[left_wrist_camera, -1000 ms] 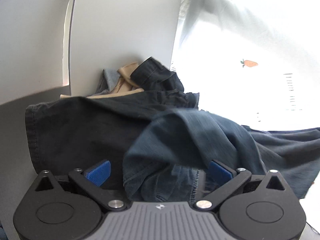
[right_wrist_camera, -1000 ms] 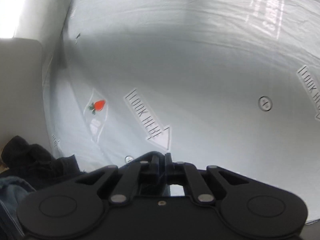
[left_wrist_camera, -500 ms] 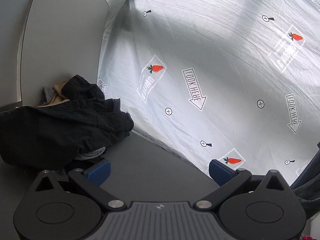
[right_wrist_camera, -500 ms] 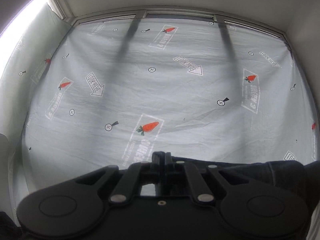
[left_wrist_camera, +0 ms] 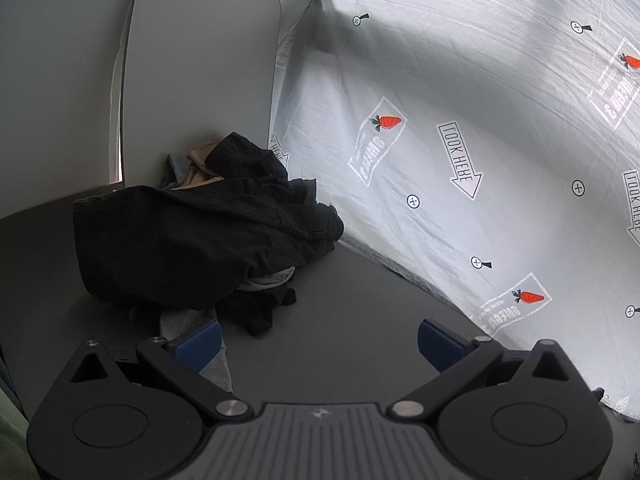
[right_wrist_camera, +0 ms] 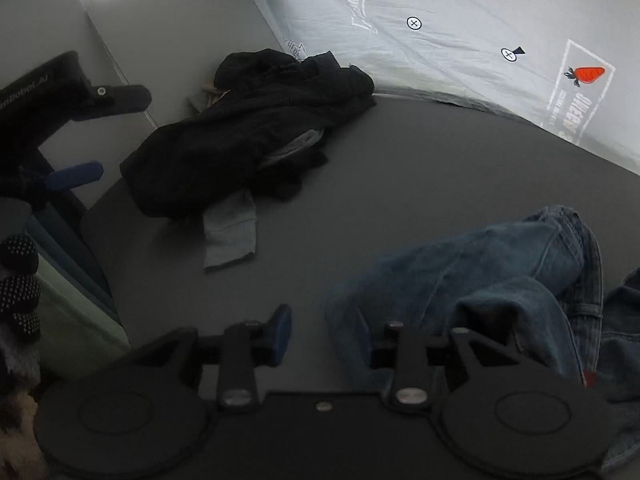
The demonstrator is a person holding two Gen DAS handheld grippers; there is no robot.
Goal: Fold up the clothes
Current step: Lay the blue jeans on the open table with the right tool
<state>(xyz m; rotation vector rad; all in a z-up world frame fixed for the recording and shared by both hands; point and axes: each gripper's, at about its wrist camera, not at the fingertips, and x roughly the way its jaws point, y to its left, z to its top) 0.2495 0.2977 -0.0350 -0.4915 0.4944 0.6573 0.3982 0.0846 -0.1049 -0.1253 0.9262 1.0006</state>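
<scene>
Both jaws apart, holding nothing. Jeans [right_wrist_camera: 500, 280] lie crumpled on the bench [right_wrist_camera: 400, 184], just ahead of & right of the right gripper [right_wrist_camera: 324, 334]; its right finger is at the denim edge, contact unclear. Left gripper [left_wrist_camera: 318, 342] faces the dark clothes pile [left_wrist_camera: 192, 236], ahead-left. Denim prob. heavy-ish, limp, grippy, not fragile; thick seams. Best hold: waistband or hem, w/ both grippers.
</scene>
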